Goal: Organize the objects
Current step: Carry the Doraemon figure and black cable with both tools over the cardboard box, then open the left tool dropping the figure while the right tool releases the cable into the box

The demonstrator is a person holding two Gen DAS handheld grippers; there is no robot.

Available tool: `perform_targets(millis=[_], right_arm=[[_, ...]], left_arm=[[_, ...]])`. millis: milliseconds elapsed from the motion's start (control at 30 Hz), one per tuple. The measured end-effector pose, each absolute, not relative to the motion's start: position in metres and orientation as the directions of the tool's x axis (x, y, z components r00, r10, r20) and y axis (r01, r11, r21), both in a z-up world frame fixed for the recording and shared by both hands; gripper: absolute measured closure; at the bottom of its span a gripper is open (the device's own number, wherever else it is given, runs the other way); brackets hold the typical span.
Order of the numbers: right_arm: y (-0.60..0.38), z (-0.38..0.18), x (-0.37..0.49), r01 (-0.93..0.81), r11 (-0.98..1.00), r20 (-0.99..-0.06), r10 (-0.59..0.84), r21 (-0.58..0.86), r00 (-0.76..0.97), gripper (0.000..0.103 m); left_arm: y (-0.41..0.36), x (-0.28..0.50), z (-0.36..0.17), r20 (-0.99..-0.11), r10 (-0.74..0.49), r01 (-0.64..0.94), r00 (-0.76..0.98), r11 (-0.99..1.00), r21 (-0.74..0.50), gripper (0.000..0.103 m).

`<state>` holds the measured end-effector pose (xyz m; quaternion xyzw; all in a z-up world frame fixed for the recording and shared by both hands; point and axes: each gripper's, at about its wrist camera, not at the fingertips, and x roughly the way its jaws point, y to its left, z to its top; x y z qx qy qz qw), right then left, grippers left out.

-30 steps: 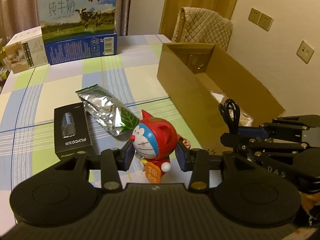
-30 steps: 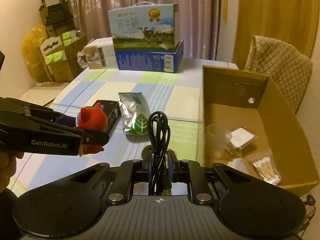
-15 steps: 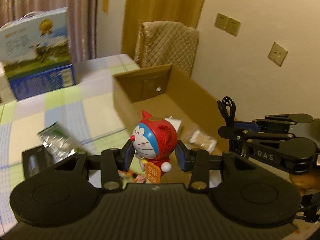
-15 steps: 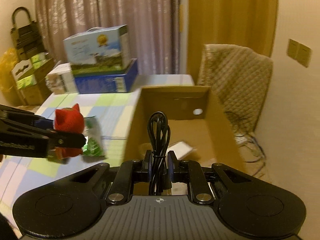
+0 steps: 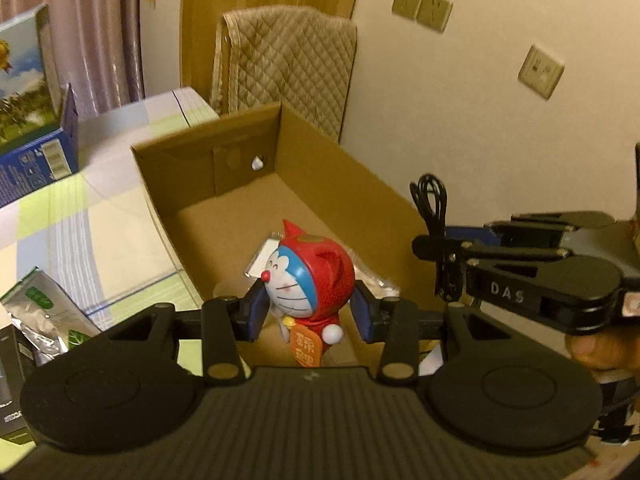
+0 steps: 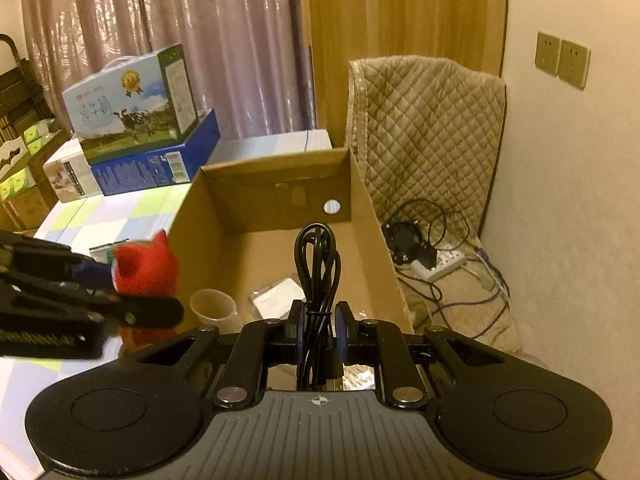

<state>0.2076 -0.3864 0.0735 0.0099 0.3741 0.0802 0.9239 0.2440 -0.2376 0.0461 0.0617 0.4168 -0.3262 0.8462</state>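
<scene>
Cardboard is the landmark: an open cardboard box (image 5: 352, 184) stands at the edge of the checked desk (image 5: 92, 216), and both carried things hang above it. The left claw (image 5: 308, 312) is clamped on a red-hooded cat figurine (image 5: 310, 280), pads pressed to either side of its head, so the toy stays upright with its orange tag dangling over the box's near end. The right claw (image 6: 318, 328) is pinched tight on a bundled black cable (image 6: 318, 264), gripped at the tie so the loops stand up above the pads instead of uncoiling; it hangs over the box's right-hand half.

Inside the box, on its floor, lie a clear plastic cup (image 6: 212, 306) and a flat white packet (image 6: 276, 296), so the box seems to be where loose things are being gathered. A silver foil pouch (image 5: 40, 312) lies outside the box on the desk, left of its near corner, likely awaiting its turn. The milk carton (image 6: 128, 100) sits on a blue box (image 6: 160, 164) beyond the cardboard box's far left corner.

Both loads look ready for lowering: releasing from this height could tip the figurine onto the cup.
</scene>
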Motion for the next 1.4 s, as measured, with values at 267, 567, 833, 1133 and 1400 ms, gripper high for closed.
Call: perform_targets(millis=[267,567,833,1133,1400], right_arm=[[-0.399,0.054,0.223,-0.123,0.987,-0.710,0.161,0.105,0.686,0.091],[-0.403,0.046,0.229,-0.117,0.987,-0.717,0.160,0.110,0.678,0.091],[-0.406,0.042,0.233,-0.115,0.986,-0.726,0.168,0.123,0.667,0.091],[-0.406,0.038,0.236,-0.112,0.986,-0.728,0.168,0.125,0.665,0.091],[-0.408,0.037,0.237,-0.108,0.986,-0.730,0.166,0.126,0.663,0.091]], left_arm=[[-0.253,0.257,0.014,-0.783,-0.471,0.612,0.406,0.777,-0.150,0.065],[-0.261,0.267,0.001,-0.800,-0.449,0.619,0.398,0.775,-0.127,0.065],[-0.264,0.274,-0.005,-0.812,-0.433,0.615,0.392,0.779,-0.118,0.065],[-0.272,0.280,-0.014,-0.837,-0.401,0.629,0.373,0.772,-0.090,0.065],[-0.271,0.283,-0.014,-0.825,-0.417,0.623,0.381,0.775,-0.104,0.057]])
